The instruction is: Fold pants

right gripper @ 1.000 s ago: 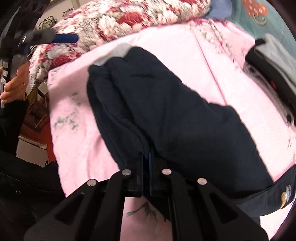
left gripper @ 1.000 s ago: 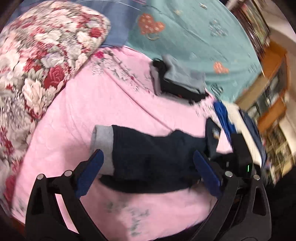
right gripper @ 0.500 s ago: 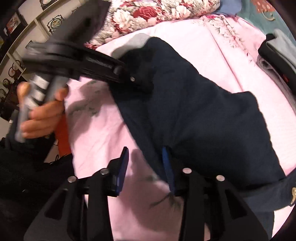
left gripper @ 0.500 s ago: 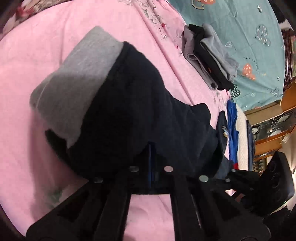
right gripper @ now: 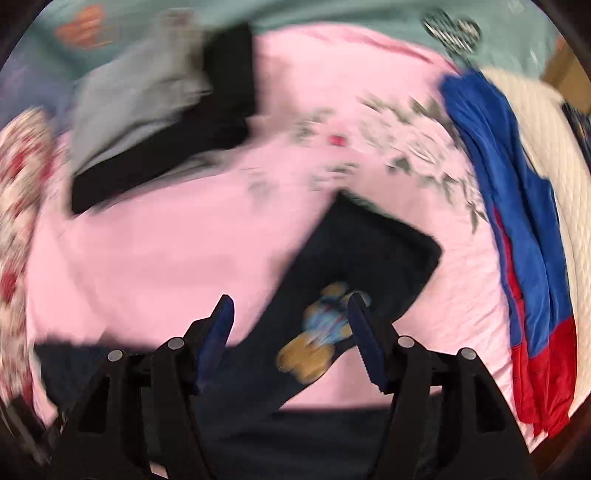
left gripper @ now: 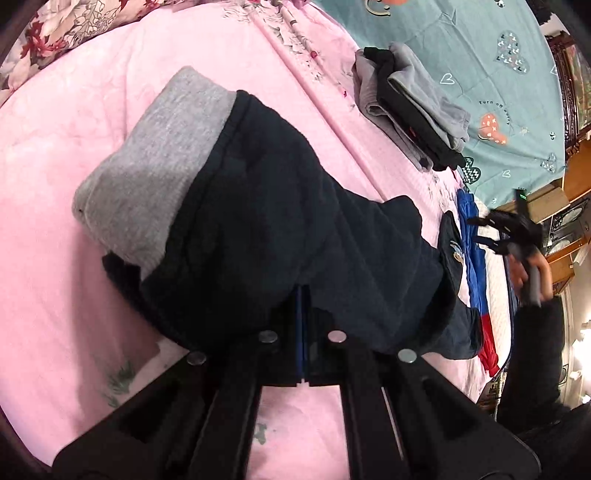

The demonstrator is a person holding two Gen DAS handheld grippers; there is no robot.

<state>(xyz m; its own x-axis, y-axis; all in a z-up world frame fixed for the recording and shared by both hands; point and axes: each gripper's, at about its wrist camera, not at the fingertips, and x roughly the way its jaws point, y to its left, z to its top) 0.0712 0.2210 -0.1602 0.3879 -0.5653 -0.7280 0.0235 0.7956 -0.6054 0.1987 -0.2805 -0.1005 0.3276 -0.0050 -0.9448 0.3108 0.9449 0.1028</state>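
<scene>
Dark navy pants [left gripper: 280,236] with a grey cuff [left gripper: 155,162] lie partly folded on the pink bedspread [left gripper: 55,280]. My left gripper [left gripper: 302,295] is shut on the near edge of the pants. In the blurred right wrist view, my right gripper [right gripper: 291,314] is open and empty above the pants' other end [right gripper: 373,251], which bears a cartoon patch [right gripper: 321,332]. The right gripper also shows in the left wrist view [left gripper: 513,236], held up at the right, apart from the pants.
A stack of folded grey and black clothes [left gripper: 410,110] lies farther back on the bed, also in the right wrist view [right gripper: 162,122]. A blue and red garment [right gripper: 517,221] lies at the right. A floral quilt [left gripper: 55,29] is at the far left.
My right gripper opened, let go of the pants and swung away to the pants' other end. My left gripper closed on the pants' near edge and stays shut.
</scene>
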